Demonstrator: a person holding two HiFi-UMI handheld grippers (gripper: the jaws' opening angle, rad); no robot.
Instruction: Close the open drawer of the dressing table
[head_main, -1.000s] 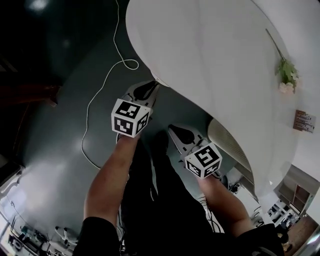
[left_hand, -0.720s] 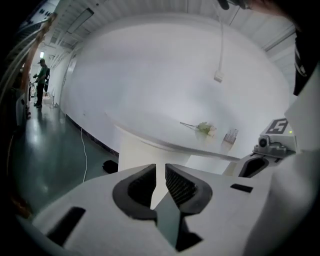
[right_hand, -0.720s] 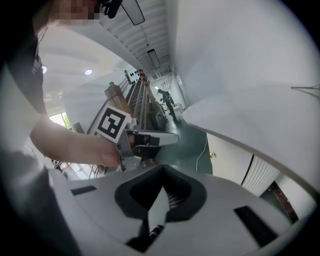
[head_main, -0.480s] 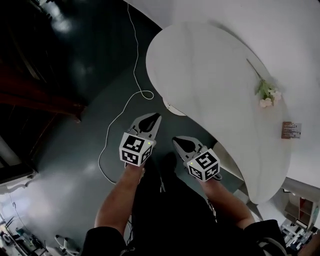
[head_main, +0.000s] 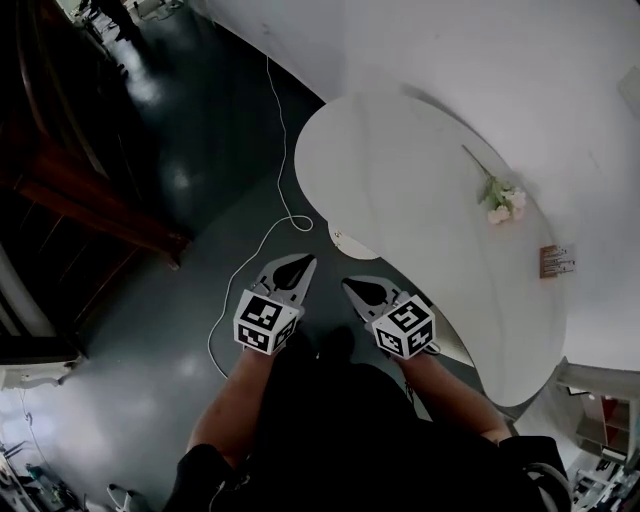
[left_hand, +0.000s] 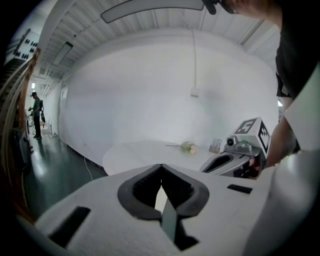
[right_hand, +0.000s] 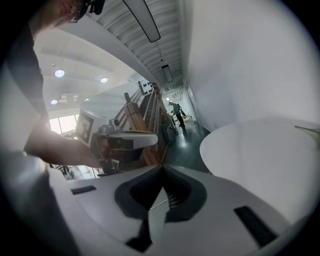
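Note:
The white oval dressing table (head_main: 420, 190) lies ahead and to the right in the head view. A pale part (head_main: 452, 337) shows under its near edge beside my right hand; whether it is the drawer I cannot tell. My left gripper (head_main: 304, 261) and right gripper (head_main: 348, 285) hover side by side over the dark floor, short of the table's edge and touching nothing. Both are shut and empty, their tips meeting in the left gripper view (left_hand: 161, 165) and the right gripper view (right_hand: 162, 167).
A flower sprig (head_main: 497, 197) and a small card (head_main: 556, 261) lie on the tabletop. A white cable (head_main: 262, 242) snakes across the floor. Dark wooden furniture (head_main: 90, 205) stands at the left. A person (left_hand: 36, 114) stands far down the hall.
The head view has pulled back, so the table looks smaller and farther away. Both grippers have come away from its edge and drawn closer together.

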